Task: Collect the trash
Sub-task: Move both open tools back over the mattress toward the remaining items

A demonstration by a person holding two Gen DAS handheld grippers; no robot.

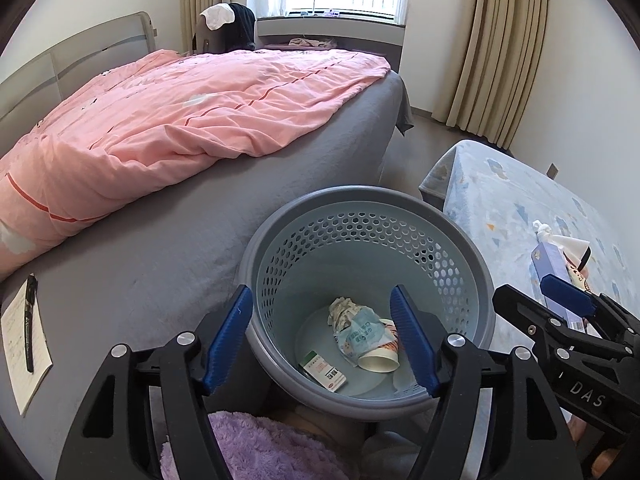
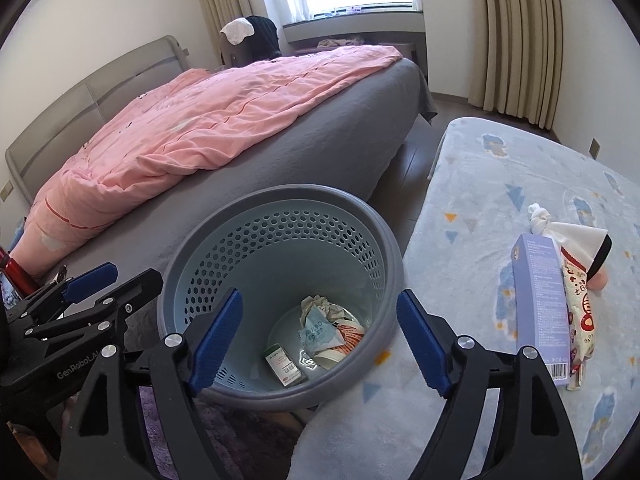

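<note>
Both tools, left (image 1: 324,340) and right (image 2: 320,340), hung apart and empty over the perforated grey-blue plastic bin (image 2: 276,216). Next likely: the lilac carton (image 2: 540,300) and snack wrapper (image 2: 580,320) on the patterned bench (image 2: 500,168).

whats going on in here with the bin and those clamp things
A person is clearing up bedroom trash with two handheld grippers. Both the left gripper and the right gripper hover open and empty over the blue-grey bin, which already holds a paper cup, a small box and crumpled wrappers. A purple box and a snack packet lie uncollected on the blue blanket.
</note>
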